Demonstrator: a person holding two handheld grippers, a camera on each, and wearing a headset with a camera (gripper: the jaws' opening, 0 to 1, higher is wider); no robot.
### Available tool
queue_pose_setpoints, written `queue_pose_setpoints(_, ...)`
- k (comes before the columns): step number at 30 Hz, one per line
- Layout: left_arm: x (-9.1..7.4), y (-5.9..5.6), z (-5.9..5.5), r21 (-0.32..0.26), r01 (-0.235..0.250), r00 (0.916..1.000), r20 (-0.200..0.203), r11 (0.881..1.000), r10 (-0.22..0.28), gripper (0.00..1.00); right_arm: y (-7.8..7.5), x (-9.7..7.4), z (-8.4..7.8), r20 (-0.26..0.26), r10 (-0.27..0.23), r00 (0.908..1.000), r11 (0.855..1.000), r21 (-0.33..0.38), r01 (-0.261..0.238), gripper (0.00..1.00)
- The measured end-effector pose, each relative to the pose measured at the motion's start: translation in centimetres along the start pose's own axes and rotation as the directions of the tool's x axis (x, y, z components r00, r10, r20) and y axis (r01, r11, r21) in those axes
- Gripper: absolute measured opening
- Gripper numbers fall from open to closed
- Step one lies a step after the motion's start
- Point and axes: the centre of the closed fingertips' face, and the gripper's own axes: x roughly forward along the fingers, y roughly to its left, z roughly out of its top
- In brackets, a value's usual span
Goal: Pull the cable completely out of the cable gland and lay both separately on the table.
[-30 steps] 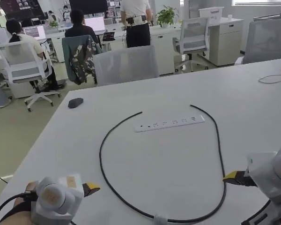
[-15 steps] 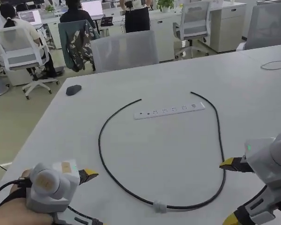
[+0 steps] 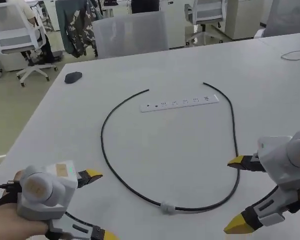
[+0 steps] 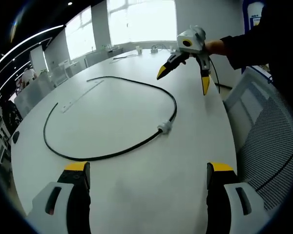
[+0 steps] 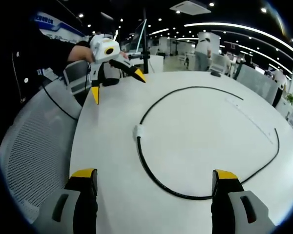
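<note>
Both your jaw pairs stand wide apart, holding nothing. Left gripper (image 3: 100, 205) and right gripper (image 3: 235, 194) flank the cable gland (image 3: 167, 207), still threaded on the looped black cable (image 3: 102, 145) lying on the table (image 3: 180, 150).

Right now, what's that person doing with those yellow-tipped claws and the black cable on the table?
A person holds a yellow-tipped claw in each hand. The left claw and the right claw are both open and empty above the white table. The long black cable lies in a big loop, and the small white cable gland is still threaded on it, near the person. Nothing is grabbed yet.
</note>
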Motion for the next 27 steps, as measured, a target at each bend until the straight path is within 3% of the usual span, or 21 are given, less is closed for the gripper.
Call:
queue_pose_setpoints(7,0.1,0.4,0.3,-0.026,-0.002,0.9996,0.029,1.0,0.003,0.99,0.0,0.9,0.4,-0.003,0.011,0.9999,1.0,-0.006,-0.011,0.99)
queue_pose_setpoints(9,0.2,0.5,0.8,-0.035,-0.011,0.9986,0.051,0.999,0.012,0.99,-0.9,1.4,1.7,0.047,-0.063,0.9969,0.997,-0.04,0.065,0.99)
queue_pose_setpoints(10,0.2,0.8,1.4,-0.032,-0.04,0.9956,0.083,0.999,0.043,0.99,-0.4,1.8,2.8,0.101,-0.054,0.9934,0.998,-0.032,0.057,0.99)
queue_pose_setpoints(12,0.1,0.6,3.1,-0.025,-0.057,0.9833,0.172,0.998,0.06,0.99,0.4,2.7,4.0,0.152,-0.047,0.9873,0.998,-0.044,0.054,0.99)
queue_pose_setpoints(14,0.2,0.1,3.4,-0.067,-0.041,0.9811,0.186,0.997,0.053,0.99,0.9,3.8,4.2,0.156,-0.046,0.9867,0.997,-0.053,0.055,0.98)
queue_pose_setpoints(17,0.2,-1.0,3.9,-0.073,-0.007,0.9738,0.226,0.997,0.023,0.99,2.1,5.4,4.1,0.147,0.013,0.9891,1.0,-0.014,-0.011,0.81)
queue_pose_setpoints(18,0.2,-1.9,4.5,-0.032,0.009,0.9631,0.269,0.999,0.0,0.99,2.6,5.8,4.0,0.144,0.039,0.9888,0.999,-0.018,-0.037,0.75)
queue_pose_setpoints(19,0.3,-2.3,4.3,-0.019,0.004,0.9614,0.275,1.0,0.001,0.98,2.9,6.3,4.2,0.16,0.039,0.9863,0.999,-0.024,-0.035,0.71)
queue_pose_setpoints(20,0.4,-2.6,4.0,-0.044,0.01,0.9639,0.266,0.999,0.002,0.97,3.1,6.7,4.3,0.166,0.042,0.9852,0.999,-0.027,-0.038,0.69)
queue_pose_setpoints(21,0.5,-3.5,4.0,-0.076,0.05,0.9578,0.286,0.996,-0.027,0.96,3.4,7.2,4.3,0.167,0.046,0.9848,0.999,-0.033,-0.041,0.66)
queue_pose_setpoints(22,0.6,-3.6,3.8,-0.075,0.054,0.9588,0.283,0.996,-0.03,0.96,3.5,7.5,4.2,0.167,0.049,0.9847,0.998,-0.038,-0.043,0.62)
queue_pose_setpoints(25,0.7,-4.2,3.6,-0.058,0.044,0.961,0.275,0.997,-0.027,0.92,3.6,8.3,4.0,0.161,0.046,0.9859,0.998,-0.056,-0.038,0.45)
queue_pose_setpoints(27,0.6,-3.6,4.0,-0.055,-0.003,0.9527,0.303,0.999,0.019,0.95,3.6,8.6,4.1,0.17,0.049,0.9842,0.997,-0.06,-0.04,0.4)
